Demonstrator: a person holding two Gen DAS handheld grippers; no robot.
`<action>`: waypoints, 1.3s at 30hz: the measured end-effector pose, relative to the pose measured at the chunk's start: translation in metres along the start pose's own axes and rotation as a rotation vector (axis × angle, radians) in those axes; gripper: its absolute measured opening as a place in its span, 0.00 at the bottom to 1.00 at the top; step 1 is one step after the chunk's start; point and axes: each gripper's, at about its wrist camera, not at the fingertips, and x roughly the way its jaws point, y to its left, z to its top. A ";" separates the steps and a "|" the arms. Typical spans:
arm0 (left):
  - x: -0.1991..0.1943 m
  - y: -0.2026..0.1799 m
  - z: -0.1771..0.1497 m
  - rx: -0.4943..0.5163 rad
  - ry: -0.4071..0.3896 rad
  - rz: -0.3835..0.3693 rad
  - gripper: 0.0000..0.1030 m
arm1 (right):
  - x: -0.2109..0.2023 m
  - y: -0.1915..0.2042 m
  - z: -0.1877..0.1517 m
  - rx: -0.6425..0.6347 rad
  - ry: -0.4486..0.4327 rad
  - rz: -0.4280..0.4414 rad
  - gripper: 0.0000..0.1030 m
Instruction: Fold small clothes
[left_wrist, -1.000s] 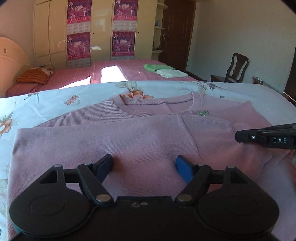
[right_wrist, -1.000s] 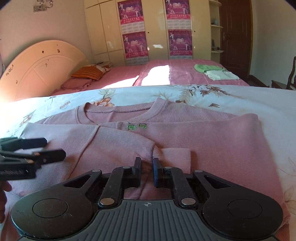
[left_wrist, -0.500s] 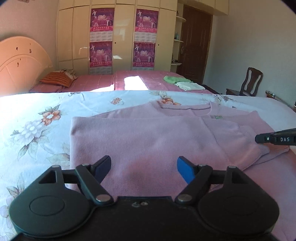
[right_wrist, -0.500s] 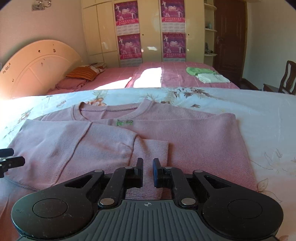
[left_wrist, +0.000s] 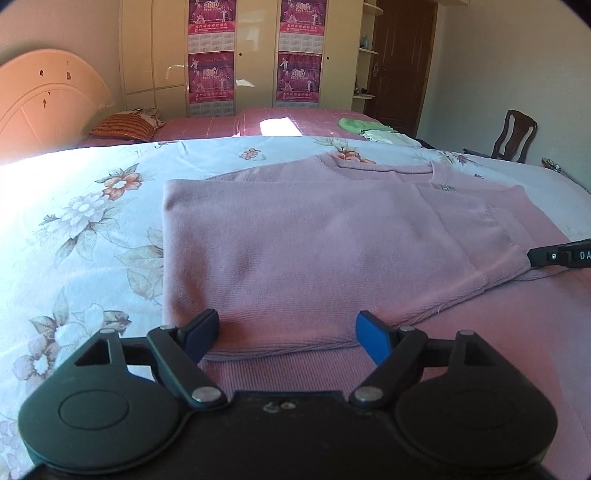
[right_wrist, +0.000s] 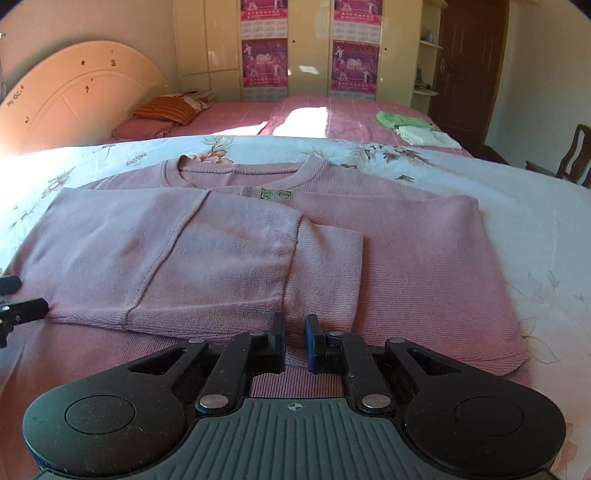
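Observation:
A pink knit sweater (left_wrist: 314, 240) lies on the floral bedsheet (left_wrist: 74, 221), its left side folded in over the body. The folded sleeve (right_wrist: 221, 251) runs across, ending in a ribbed cuff (right_wrist: 328, 273). My left gripper (left_wrist: 286, 332) hovers over the flap's near hem; its jaws stand wide and are closing a little, with the hem between the pads but not pressed. My right gripper (right_wrist: 295, 339) is shut, pinching the sleeve's near edge by the cuff seam. Its tip (left_wrist: 533, 256) shows at the right edge of the left wrist view.
Behind this bed stands a second bed with a pink cover (right_wrist: 332, 122), bearing green and white folded clothes (right_wrist: 406, 123) and a striped pillow (right_wrist: 166, 109). A wooden chair (left_wrist: 513, 134) stands at the right, a dark door (left_wrist: 399, 62) beyond.
My left gripper slid left and back to the flap's near hem, so the sweater's left edge and more sheet show. My right gripper drew back slightly, still at the cuff.

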 end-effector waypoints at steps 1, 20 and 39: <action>-0.008 0.003 -0.001 -0.004 -0.011 0.002 0.74 | -0.013 -0.003 0.001 0.020 -0.031 0.019 0.10; -0.189 0.033 -0.163 -0.448 0.145 -0.263 0.66 | -0.226 -0.181 -0.171 0.462 0.025 0.255 0.51; -0.159 0.053 -0.178 -0.657 0.131 -0.478 0.44 | -0.209 -0.191 -0.214 0.569 0.127 0.489 0.30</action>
